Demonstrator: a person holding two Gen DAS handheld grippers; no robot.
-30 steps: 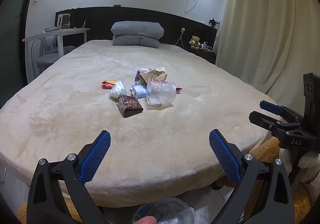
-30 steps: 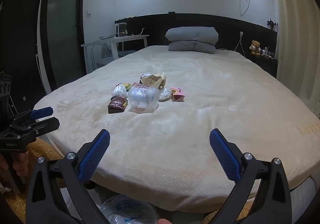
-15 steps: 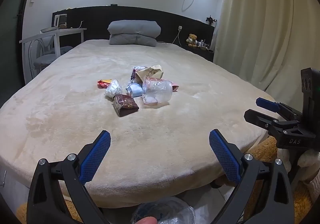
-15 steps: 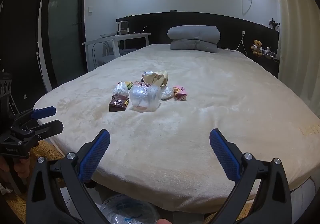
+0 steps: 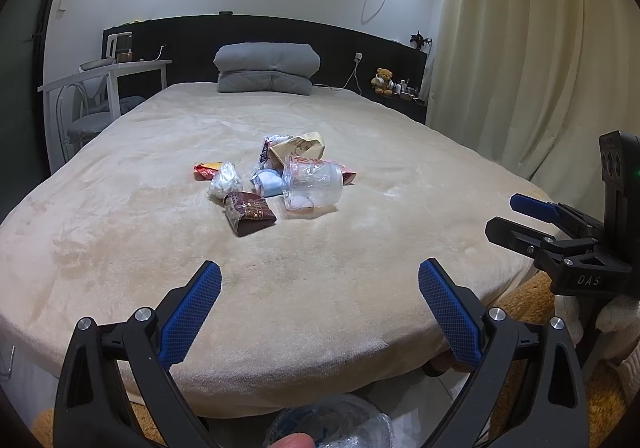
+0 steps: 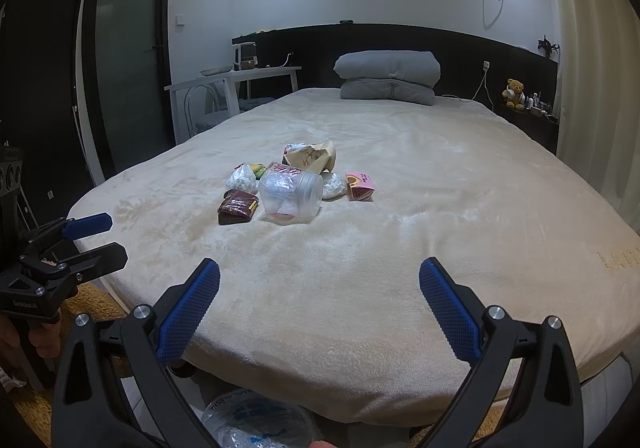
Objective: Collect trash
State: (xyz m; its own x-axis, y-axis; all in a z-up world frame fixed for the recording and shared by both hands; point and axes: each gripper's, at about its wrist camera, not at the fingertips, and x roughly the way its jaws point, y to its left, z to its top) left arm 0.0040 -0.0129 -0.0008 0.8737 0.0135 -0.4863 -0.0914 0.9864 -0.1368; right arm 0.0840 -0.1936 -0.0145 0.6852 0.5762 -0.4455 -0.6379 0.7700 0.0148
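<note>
Black plastic tongs (image 5: 320,288), blue cross-hatched pads (image 5: 190,314), silver screws, white "DAS" lettering

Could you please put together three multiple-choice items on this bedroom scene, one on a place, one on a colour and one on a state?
1. Where does the trash pile lie?
A. mid-bed on the beige blanket
B. on the white desk
C. on the floor

2. What colour are the folded quilts at the headboard?
A. beige
B. grey
C. blue

3. How does the clear plastic jar stand?
A. upright
B. on its side
C. held in a gripper

Answers:
1 A, the wrappers sit in the middle of the blanket.
2 B, both folds are grey.
3 B, it lies tipped over, and the left gripper and right gripper are open and empty.
</note>
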